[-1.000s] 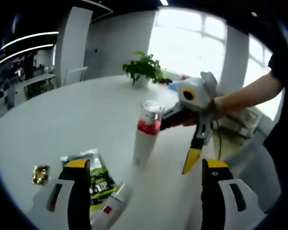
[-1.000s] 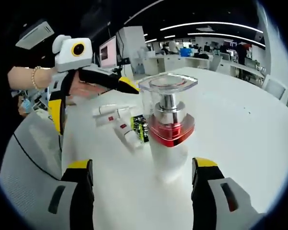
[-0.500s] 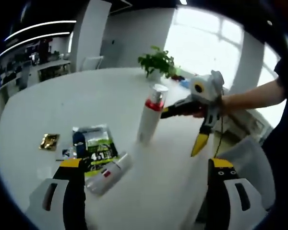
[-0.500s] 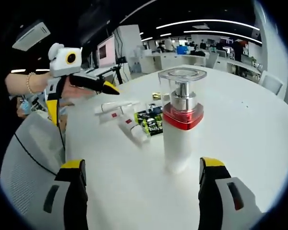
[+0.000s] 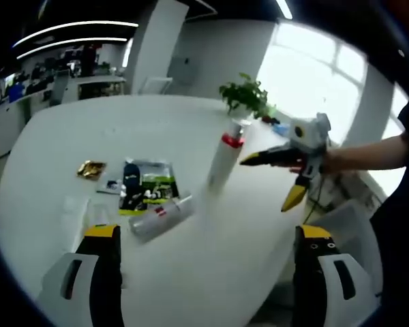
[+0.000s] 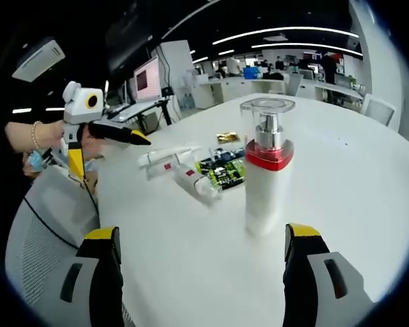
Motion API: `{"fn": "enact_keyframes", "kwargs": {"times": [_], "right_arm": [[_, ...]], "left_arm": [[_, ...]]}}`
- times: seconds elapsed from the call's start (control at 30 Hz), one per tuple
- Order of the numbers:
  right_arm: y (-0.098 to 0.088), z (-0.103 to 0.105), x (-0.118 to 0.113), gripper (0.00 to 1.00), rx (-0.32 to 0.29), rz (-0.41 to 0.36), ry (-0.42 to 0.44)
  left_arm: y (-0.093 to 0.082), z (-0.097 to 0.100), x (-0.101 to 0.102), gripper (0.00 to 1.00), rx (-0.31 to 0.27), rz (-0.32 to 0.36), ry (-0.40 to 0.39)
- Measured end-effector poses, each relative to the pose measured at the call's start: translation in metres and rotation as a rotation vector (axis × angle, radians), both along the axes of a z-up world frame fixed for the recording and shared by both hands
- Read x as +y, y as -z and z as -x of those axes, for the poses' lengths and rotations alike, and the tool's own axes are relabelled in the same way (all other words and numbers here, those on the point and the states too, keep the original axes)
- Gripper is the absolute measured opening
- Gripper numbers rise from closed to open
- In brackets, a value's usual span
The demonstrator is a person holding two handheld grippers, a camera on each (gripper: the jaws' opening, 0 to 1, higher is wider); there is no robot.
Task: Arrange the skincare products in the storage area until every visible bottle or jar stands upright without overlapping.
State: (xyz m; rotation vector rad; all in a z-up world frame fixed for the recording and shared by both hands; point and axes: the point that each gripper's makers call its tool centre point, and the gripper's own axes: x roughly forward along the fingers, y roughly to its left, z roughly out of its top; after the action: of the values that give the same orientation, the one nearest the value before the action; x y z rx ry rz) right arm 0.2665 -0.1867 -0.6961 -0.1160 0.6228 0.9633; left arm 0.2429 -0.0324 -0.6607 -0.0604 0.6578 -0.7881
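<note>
Both grippers' jaws gape empty; the white red-collared pump bottle [image 6: 264,178] stands upright, while the light, slippery white tube [image 6: 194,184] at its nine o'clock wants a mid-body grip.

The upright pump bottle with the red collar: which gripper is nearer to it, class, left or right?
Right. The right gripper hangs open beside the pump bottle, which stands just ahead of its jaws. The left gripper is open too, farther off beyond the lying tube.

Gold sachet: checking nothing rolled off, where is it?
In the left gripper view, the gold sachet lies on the white table, left of the green packet.
</note>
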Motion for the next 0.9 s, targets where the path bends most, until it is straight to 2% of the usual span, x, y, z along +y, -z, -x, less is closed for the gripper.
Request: {"fn": "enact_keyframes", "kwargs": {"times": [0.23,0.5,0.7,0.9], "right_arm": [[-0.008,0.015,0.000,0.99,-0.014,-0.036,0.039],[-0.001,0.034,-0.006,0.99,0.006,-0.044,0.086],[-0.011,0.047,-0.008,0.99,-0.017,-0.055,0.135],[-0.012,0.052,-0.011,0.98,-0.031,-0.051,0.161]], "left_arm": [[-0.004,0.015,0.016,0.99,-0.015,-0.008,-0.047],[0.000,0.035,0.034,0.99,-0.005,-0.010,-0.104],[0.000,0.050,0.048,0.99,-0.003,-0.015,-0.136],[0.000,0.055,0.062,0.99,-0.008,-0.017,-0.171]]}}
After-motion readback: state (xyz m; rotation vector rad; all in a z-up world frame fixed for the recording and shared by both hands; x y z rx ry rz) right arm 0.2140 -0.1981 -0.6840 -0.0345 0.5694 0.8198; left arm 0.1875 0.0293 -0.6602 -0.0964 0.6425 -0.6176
